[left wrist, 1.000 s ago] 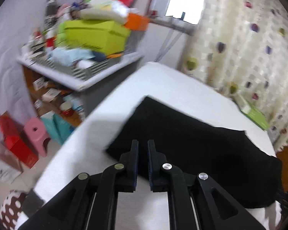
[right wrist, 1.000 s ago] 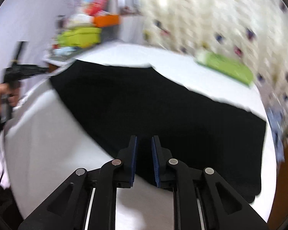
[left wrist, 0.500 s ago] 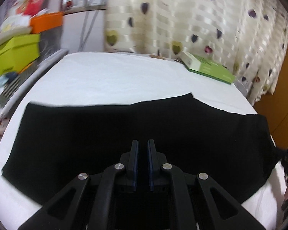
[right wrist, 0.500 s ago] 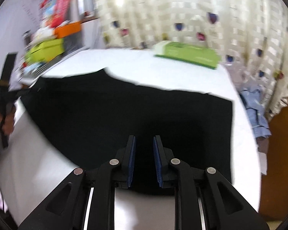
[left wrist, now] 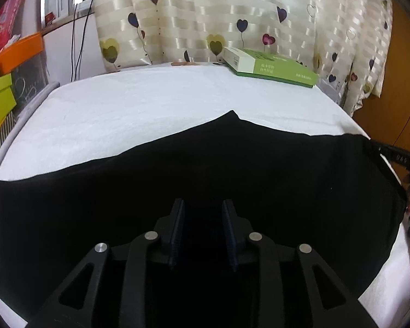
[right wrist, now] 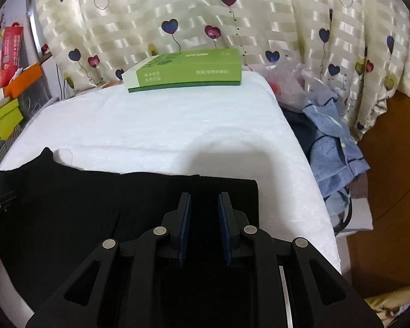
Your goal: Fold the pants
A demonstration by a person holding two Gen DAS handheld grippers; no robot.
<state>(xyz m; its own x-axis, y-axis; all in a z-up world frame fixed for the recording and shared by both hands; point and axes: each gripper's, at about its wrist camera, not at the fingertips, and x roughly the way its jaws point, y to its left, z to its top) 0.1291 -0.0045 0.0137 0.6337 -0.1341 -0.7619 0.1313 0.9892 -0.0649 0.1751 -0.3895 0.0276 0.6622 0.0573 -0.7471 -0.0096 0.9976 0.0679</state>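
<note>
Black pants (left wrist: 177,191) flat, matte, pointed peak at upper edge — on white textured cloth (left wrist: 136,114), my left gripper (left wrist: 203,227) spread, my right gripper (right wrist: 204,218) spread — both empty, glossy green box (right wrist: 188,71) upper centre.

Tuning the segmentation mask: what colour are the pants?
Plain black pants, no pattern, against the white table cover; clearest in the left wrist view.

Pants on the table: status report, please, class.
Left gripper open, right gripper open, both over the black pants. Pants flat on white table. Green box far side, clear.
</note>
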